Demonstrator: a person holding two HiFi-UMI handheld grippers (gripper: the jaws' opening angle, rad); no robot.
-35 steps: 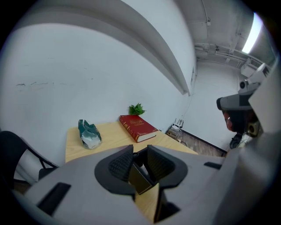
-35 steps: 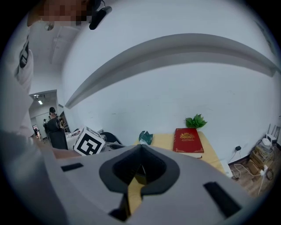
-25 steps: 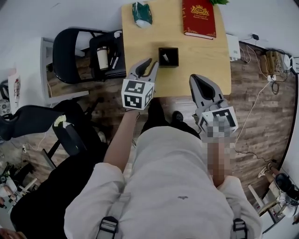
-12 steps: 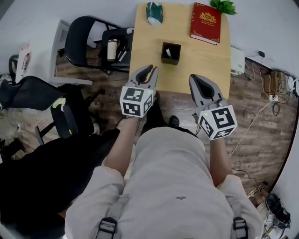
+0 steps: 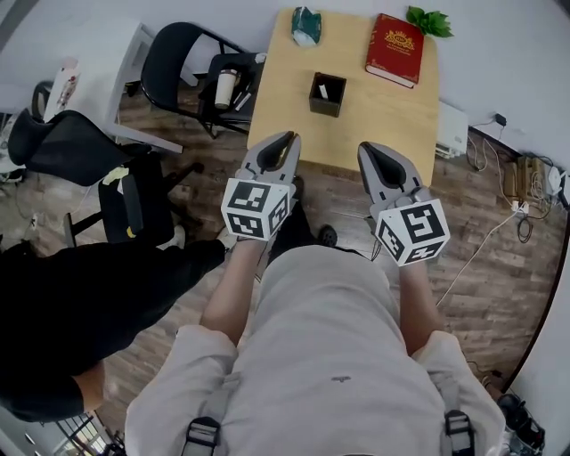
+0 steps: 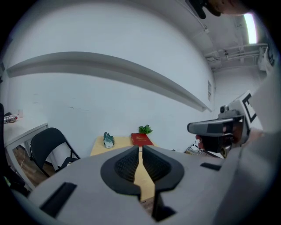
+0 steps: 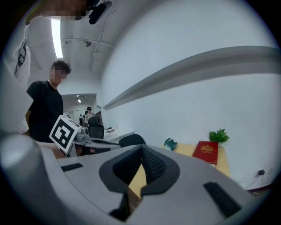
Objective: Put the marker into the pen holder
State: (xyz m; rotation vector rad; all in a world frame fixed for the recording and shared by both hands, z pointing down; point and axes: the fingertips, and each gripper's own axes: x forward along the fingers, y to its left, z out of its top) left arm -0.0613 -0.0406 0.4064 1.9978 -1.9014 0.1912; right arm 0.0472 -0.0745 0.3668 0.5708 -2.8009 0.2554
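Observation:
On the wooden table (image 5: 374, 116) stands a black pen holder (image 5: 326, 95); a small white item shows inside it, and I cannot tell whether it is the marker. No marker lies loose anywhere. My left gripper (image 5: 289, 137) and right gripper (image 5: 365, 148) hover side by side before the table's near edge, both shut with nothing between the jaws. The left gripper view shows its gripper (image 6: 140, 149) with pads closed, aimed at the far table (image 6: 99, 147). In the right gripper view that gripper (image 7: 141, 147) is likewise closed and empty.
A red book (image 5: 394, 49), a green plant (image 5: 430, 20) and a teal object (image 5: 305, 25) sit at the table's far side. Black chairs (image 5: 178, 62) stand left, one holding a cup (image 5: 226, 87). A person in black (image 5: 80, 303) is at my left. Cables (image 5: 485, 214) trail right.
The table has drawn farther away and higher in the head view. Both grippers stay shut and empty, level with each other. The person in black at left shows more.

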